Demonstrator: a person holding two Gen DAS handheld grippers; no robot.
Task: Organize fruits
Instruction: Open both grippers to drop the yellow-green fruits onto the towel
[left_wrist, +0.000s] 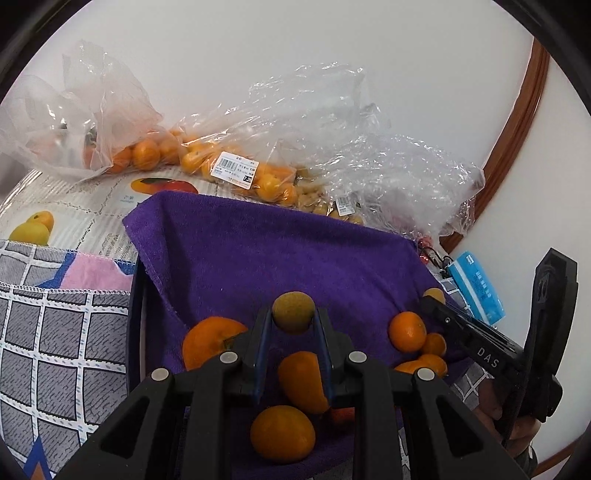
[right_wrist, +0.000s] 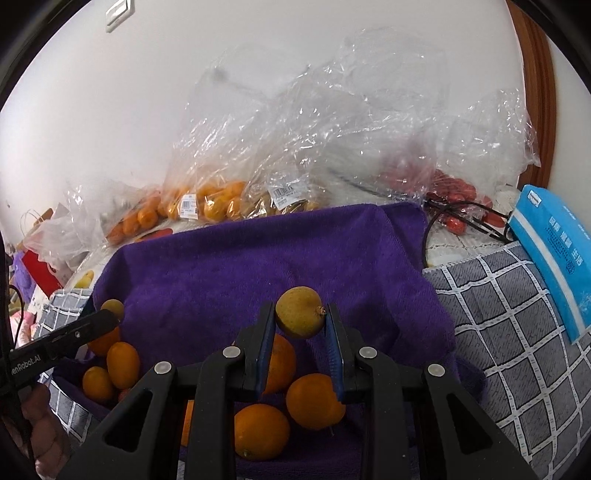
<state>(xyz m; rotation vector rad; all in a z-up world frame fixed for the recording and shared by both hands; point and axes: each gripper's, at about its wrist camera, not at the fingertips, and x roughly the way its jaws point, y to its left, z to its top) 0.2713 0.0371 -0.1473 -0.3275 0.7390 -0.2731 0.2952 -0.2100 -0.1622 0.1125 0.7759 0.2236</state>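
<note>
I have the bench (right_wrist: 517, 332) under a grey checked cloth, and on it the biggest thing in reach is the purple towel (left_wrist: 280, 258) draped over a dark container whose rim shows at the left edge in my left view. Behind the towel, against the white wall, lie crumpled clear plastic bags (left_wrist: 332, 140): some hold small oranges with price labels, one holds pale yellowish fruit, and in my right view a further one holds small red fruit (right_wrist: 454, 199). A blue packet (right_wrist: 554, 258) leans at the right end of the bench. Down in the towel's hollow sit loose oranges (right_wrist: 314, 400), several bunched under my jaws and a smaller group (left_wrist: 408, 330) off to one side. My left gripper (left_wrist: 293, 319) has its jaws closed on a small yellow-green fruit (left_wrist: 293, 312), pinched between the blue pads at the tips and held above the towel. My right gripper (right_wrist: 300, 321) likewise has its jaws clamped on a second yellow-green fruit (right_wrist: 300, 312), stem nub against the right pad, also above the oranges. Each gripper shows at the edge of the other's view, with a hand (left_wrist: 517, 424) gripping the handle
</note>
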